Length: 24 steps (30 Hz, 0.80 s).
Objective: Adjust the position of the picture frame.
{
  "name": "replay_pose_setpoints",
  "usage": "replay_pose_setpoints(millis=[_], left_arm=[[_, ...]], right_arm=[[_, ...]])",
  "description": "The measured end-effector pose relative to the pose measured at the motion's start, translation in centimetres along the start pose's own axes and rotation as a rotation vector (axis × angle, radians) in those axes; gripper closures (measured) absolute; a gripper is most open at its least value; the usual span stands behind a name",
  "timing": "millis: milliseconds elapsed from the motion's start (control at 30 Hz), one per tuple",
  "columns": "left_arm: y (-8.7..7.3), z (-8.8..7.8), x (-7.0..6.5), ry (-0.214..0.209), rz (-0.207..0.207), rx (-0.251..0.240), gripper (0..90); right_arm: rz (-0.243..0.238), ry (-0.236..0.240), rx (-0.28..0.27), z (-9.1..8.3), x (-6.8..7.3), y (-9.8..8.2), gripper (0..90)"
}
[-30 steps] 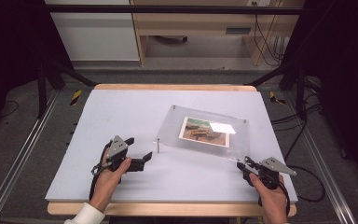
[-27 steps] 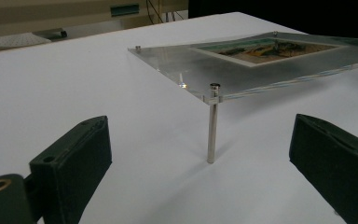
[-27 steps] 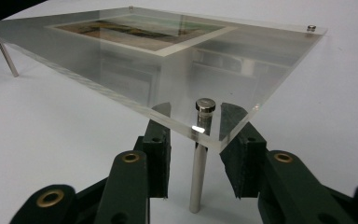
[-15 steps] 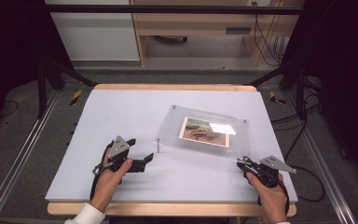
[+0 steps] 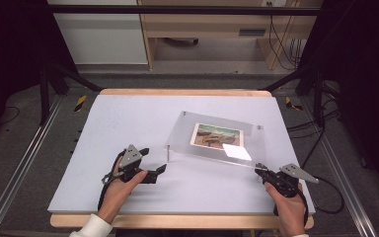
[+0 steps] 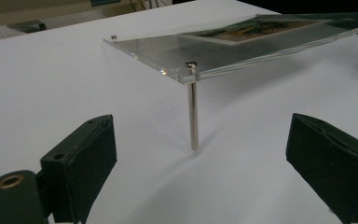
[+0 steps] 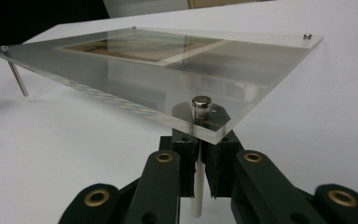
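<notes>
While right gripper [image 7: 197, 175] jaws, just closed, clamp a half-hidden leg [image 7: 196, 189], left gripper [image 6: 205, 158] gapes.

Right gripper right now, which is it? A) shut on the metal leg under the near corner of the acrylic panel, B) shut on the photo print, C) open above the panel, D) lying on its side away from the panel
A: in the right gripper view the right gripper has just closed its jaws on the metal leg beneath the corner of the acrylic panel.
</notes>
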<state>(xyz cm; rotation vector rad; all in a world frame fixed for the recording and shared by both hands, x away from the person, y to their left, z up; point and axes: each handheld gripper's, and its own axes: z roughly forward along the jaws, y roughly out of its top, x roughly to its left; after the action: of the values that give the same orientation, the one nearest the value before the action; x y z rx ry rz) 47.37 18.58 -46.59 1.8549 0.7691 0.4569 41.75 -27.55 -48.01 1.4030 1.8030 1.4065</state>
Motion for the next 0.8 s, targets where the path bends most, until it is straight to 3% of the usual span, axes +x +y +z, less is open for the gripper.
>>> replay_pose_setpoints(millis=[267, 533, 700, 733, 800], left_arm=[[0.5, 1.8, 0.2, 0.008, -0.014, 0.015, 21.8], [0.6, 3.2, 1.0, 0.02, -0.053, -0.021, 52.7], [0.7, 4.1, 1.3, 0.024, -0.046, -0.02, 63.4], [0.9, 4.4, 1.4, 0.011, -0.076, -0.037, 65.7], [1.1, 4.6, 1.4, 0.01, -0.081, -0.044, 67.9]], right_arm=[[0.033, 0.042, -0.037, -0.3, 0.2, 0.7, 85.1], [0.039, 0.056, -0.046, -0.4, 0.4, 0.9, 85.1], [0.044, 0.064, -0.051, -0.4, 0.4, 1.0, 85.1], [0.045, 0.066, -0.05, -0.5, 0.4, 1.0, 85.1], [0.042, 0.064, -0.048, -0.4, 0.4, 1.0, 85.1]])
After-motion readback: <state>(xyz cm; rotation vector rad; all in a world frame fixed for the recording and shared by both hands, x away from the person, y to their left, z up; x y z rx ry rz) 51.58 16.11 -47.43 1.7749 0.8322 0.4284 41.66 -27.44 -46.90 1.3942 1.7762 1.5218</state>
